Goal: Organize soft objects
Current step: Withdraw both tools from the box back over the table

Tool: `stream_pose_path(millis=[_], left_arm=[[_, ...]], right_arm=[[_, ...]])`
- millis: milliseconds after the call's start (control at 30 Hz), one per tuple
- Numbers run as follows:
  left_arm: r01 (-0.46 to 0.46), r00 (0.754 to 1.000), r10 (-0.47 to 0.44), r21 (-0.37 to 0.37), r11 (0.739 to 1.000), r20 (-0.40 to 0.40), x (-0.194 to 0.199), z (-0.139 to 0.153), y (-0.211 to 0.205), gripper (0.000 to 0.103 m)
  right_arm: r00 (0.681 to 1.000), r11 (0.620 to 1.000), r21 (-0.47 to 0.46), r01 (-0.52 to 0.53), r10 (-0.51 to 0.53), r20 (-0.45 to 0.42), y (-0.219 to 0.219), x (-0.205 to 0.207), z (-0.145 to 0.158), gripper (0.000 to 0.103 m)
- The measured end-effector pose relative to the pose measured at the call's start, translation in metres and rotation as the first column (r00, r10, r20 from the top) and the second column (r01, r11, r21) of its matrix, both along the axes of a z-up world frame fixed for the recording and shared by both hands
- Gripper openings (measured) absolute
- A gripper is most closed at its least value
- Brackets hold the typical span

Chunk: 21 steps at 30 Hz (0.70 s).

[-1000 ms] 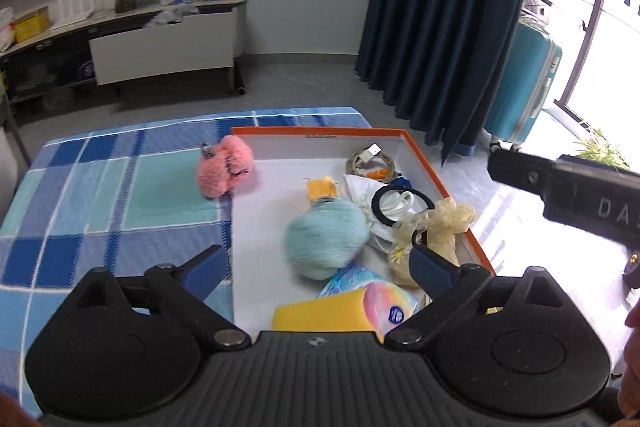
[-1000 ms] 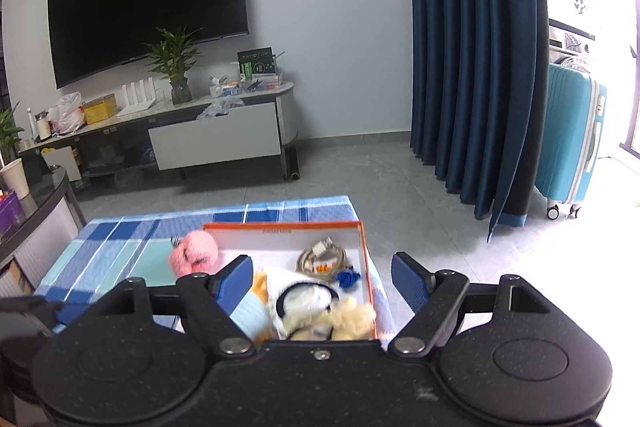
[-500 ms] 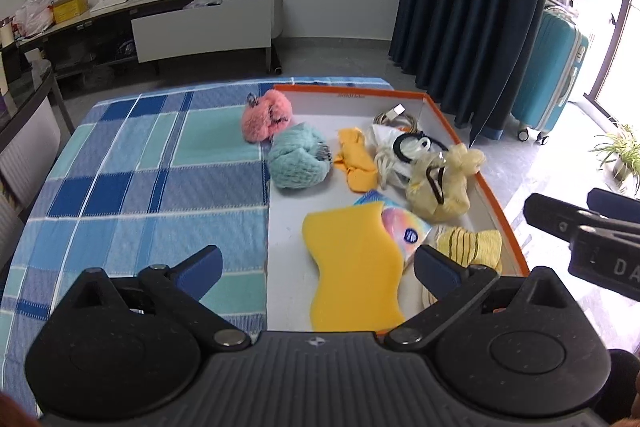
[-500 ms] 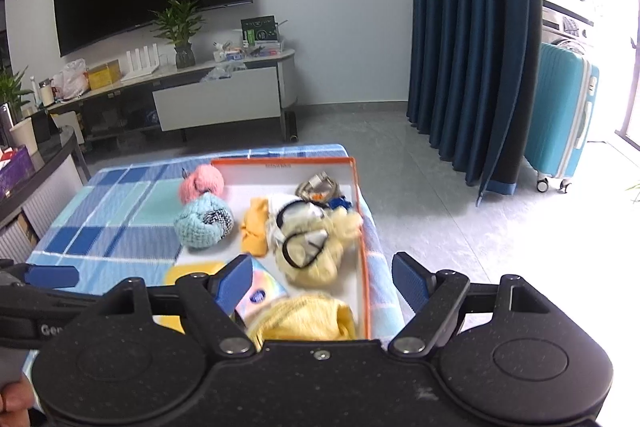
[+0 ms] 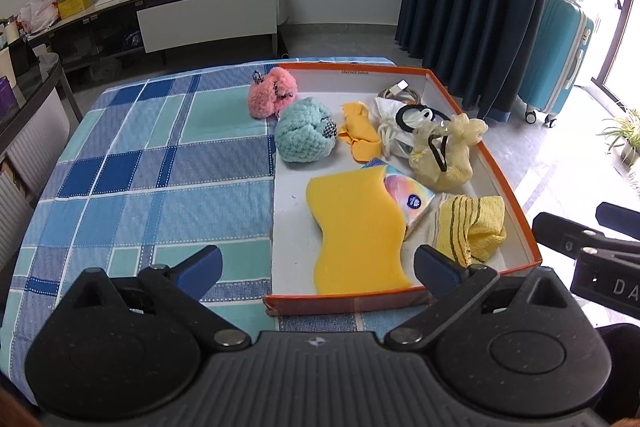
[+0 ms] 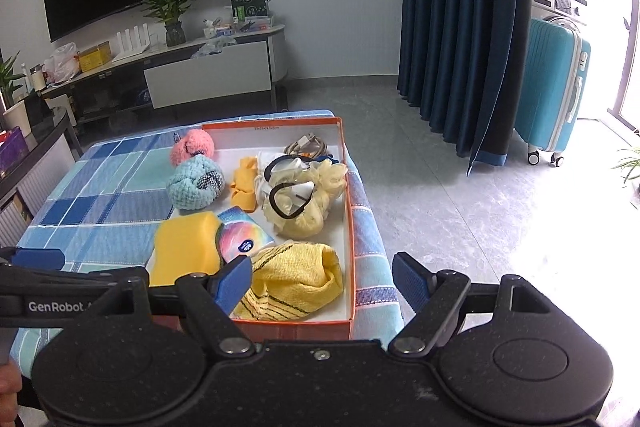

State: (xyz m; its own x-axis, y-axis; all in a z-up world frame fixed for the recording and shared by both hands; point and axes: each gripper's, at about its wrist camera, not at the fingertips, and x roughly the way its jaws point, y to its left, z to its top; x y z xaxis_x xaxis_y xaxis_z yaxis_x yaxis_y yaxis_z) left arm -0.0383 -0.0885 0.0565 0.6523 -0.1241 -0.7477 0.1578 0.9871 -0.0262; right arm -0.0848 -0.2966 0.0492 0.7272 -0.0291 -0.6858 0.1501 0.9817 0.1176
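An orange-rimmed white box [image 5: 508, 183] [image 6: 349, 227] lies on a blue checked cloth. In it are a teal knitted ball [image 5: 306, 135] [image 6: 195, 185], a yellow sponge [image 5: 356, 227] [image 6: 184, 251], a yellow striped cloth [image 5: 470, 227] [image 6: 296, 279], a pale yellow mesh pouf [image 5: 444, 155] [image 6: 308, 199], an orange cloth [image 5: 358, 135] and a tissue pack [image 5: 408, 193]. A pink pompom [image 5: 272, 97] [image 6: 192, 146] sits at the box's far left edge. My left gripper [image 5: 318, 267] is open and empty, near the box's front. My right gripper [image 6: 322, 281] is open and empty above the box's near right corner.
The table [image 5: 140, 163] with the checked cloth extends left of the box. A TV bench [image 6: 208, 67] stands at the far wall. Dark blue curtains [image 6: 460, 27] and a teal suitcase [image 6: 556, 87] stand to the right. A dark side table [image 5: 28, 95] is at the left.
Both grippers have pulled back and up from the box, so the whole box now shows. The teal ball has gone from the box's middle to its left side, beside the pink pompom.
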Motion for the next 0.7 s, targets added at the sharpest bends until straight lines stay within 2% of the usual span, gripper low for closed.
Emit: stream_pose_path(millis=[700], left_arm=[[0.000,1.000,0.001,0.010,1.000,-0.013,-0.0017,-0.0041,-0.0019,0.103]], right_arm=[[0.999,0.999,0.014,-0.035,0.035,-0.012,0.0079,0.0048,-0.0006,0.091]])
